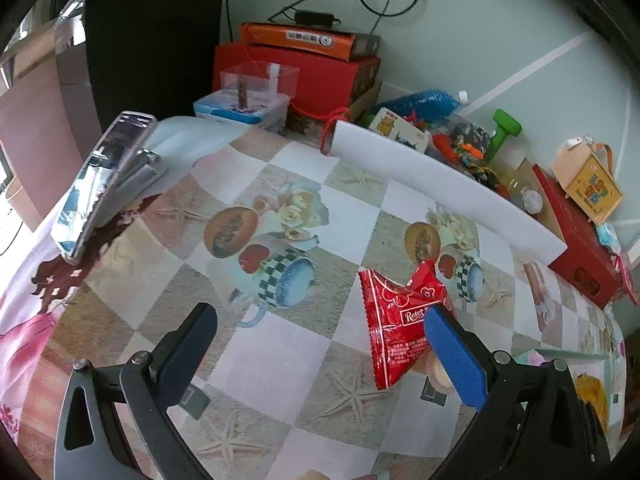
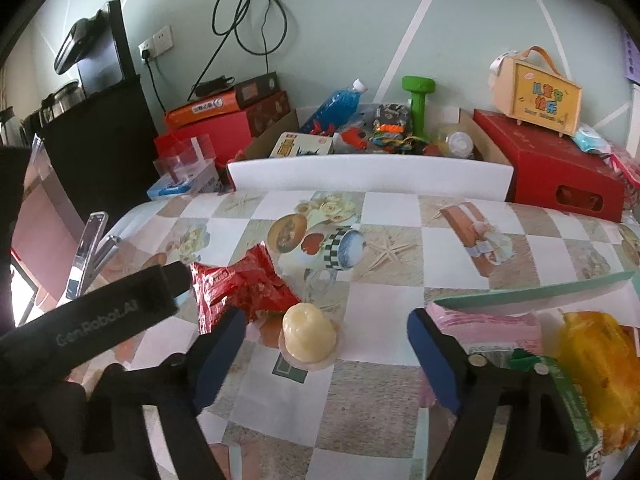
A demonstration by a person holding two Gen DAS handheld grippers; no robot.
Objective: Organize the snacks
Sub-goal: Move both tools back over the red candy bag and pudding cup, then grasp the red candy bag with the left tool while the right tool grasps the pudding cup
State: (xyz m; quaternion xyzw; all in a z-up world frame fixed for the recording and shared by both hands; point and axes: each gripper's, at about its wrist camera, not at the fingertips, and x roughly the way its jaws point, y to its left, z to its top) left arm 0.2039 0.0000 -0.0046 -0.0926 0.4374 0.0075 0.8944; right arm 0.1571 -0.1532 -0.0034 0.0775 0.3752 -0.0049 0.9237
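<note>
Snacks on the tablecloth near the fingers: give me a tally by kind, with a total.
Red packet: 1
Pale jelly cup: 1
Yellow packet, at the right edge by the green box: 1
Total: 3
Any snacks inside the green box are hidden from both views.

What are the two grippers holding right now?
Nothing. The left gripper is open beside the red snack packet. The right gripper is open around the pale jelly cup, pads not touching it.
</note>
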